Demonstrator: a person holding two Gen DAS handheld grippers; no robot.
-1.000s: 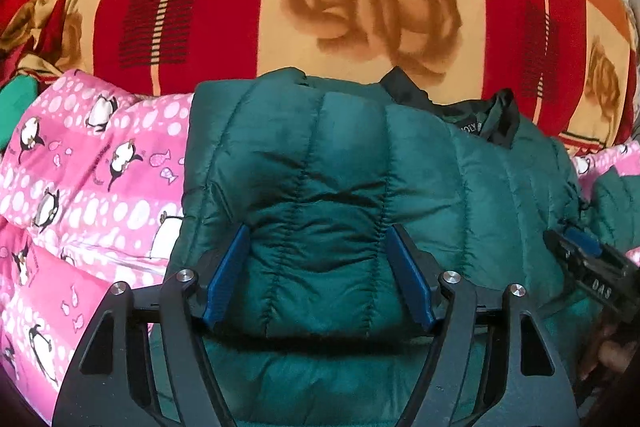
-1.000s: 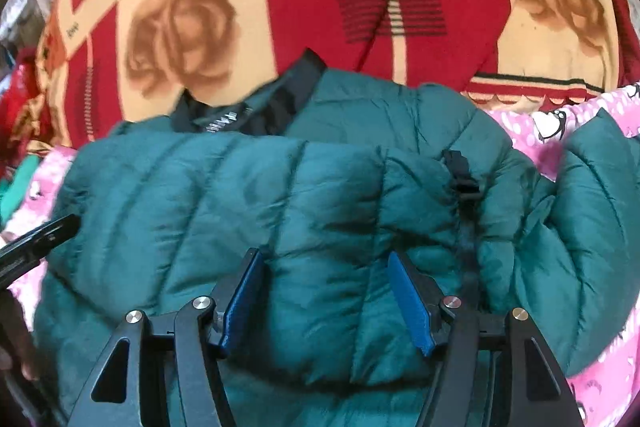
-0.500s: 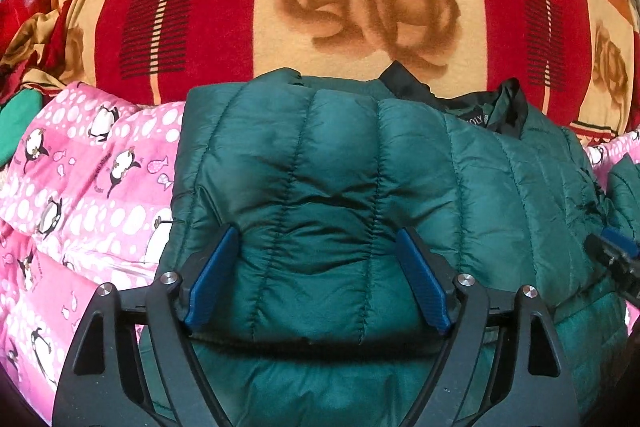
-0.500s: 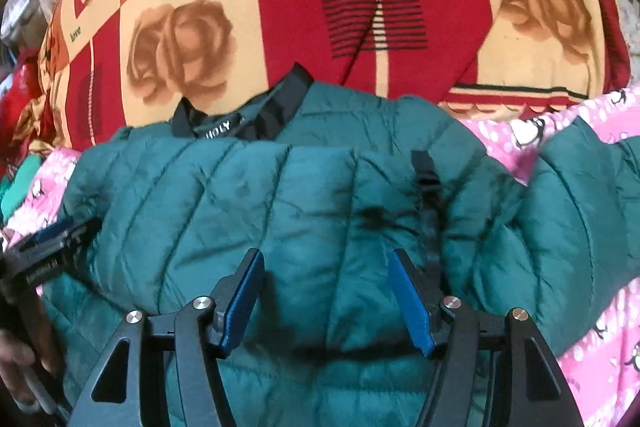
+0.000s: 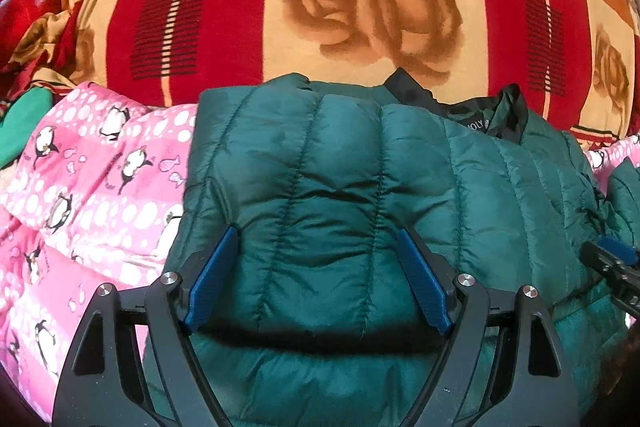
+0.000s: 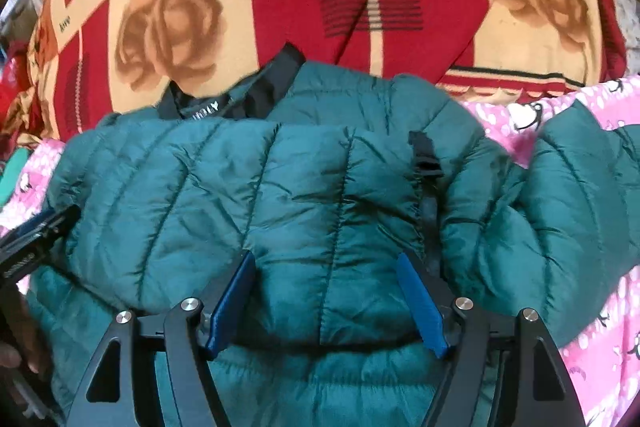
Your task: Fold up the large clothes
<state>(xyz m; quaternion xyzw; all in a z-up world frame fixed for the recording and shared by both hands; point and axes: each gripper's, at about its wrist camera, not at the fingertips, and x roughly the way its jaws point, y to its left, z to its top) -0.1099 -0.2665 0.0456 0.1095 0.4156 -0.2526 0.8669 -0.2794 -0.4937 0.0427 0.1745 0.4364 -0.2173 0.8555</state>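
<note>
Dark green quilted puffer jacket (image 5: 360, 195) lies folded on the bed, resting mostly on the pink penguin-print quilt (image 5: 92, 187), with its black collar (image 5: 496, 111) reaching the near edge of the red-and-cream rose-patterned blanket (image 5: 360, 7) farther from me. From my left wrist view the collar points away from me and a bit to the right, and the jacket's long axis runs left to right across the bed. A folded upper layer has its near edge lying as a dark crease just in front of my fingers. In the right wrist view the collar (image 6: 256, 95) sits up and left, a black strap with a buckle (image 6: 426, 159) lies on the quilting, and a green sleeve (image 6: 580, 195) trails off toward the right edge over the pink quilt (image 6: 592, 315).

My left gripper (image 5: 316, 279) stands wide open, its blue pads (image 5: 212, 279) pressed down on the folded layer with padding bulging between them, nothing pinched. My right gripper (image 6: 326, 299) is likewise spread wide, blue pads (image 6: 420, 303) resting against the puffed fabric without clamping it. Each gripper's tip shows at the side of the other's view, both resting at the jacket.
</note>
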